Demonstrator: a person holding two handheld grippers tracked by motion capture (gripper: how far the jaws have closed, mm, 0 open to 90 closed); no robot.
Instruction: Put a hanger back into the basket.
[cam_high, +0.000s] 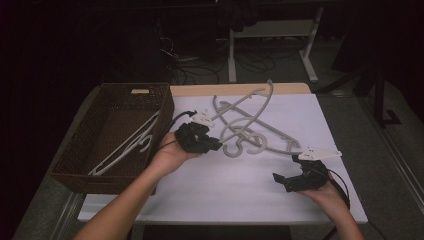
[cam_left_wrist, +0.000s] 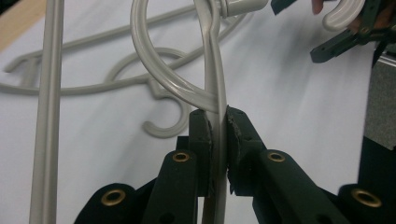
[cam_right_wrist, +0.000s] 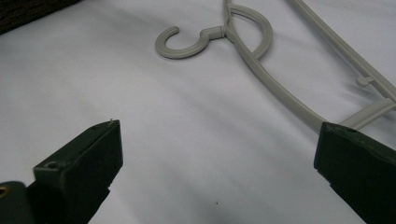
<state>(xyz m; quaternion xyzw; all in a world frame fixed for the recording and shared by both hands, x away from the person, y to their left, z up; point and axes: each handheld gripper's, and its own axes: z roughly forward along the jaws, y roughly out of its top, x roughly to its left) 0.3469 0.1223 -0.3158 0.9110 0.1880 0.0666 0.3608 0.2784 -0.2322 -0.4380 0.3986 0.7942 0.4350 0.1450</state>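
Note:
My left gripper (cam_left_wrist: 218, 119) is shut on the thin arm of a grey plastic hanger (cam_left_wrist: 212, 60), whose hook curls just above the pads. In the high view the left gripper (cam_high: 215, 144) holds that grey hanger (cam_high: 240, 104) tilted up off the white table beside the basket. A second grey hanger (cam_high: 272, 132) lies flat, its hook (cam_right_wrist: 187, 44) toward the table's middle. My right gripper (cam_high: 287, 167) rests low at the front right. Its jaws stand wide apart with nothing between them, over the bare tabletop (cam_right_wrist: 222, 135) just short of the flat hanger (cam_right_wrist: 280, 88).
A brown wicker basket (cam_high: 75, 165) sits at the table's left edge with white hangers (cam_high: 127, 145) inside. A wooden strip (cam_high: 240, 89) runs along the far edge of the table. Beyond it are dark floor, cables and a white table leg (cam_high: 231, 55).

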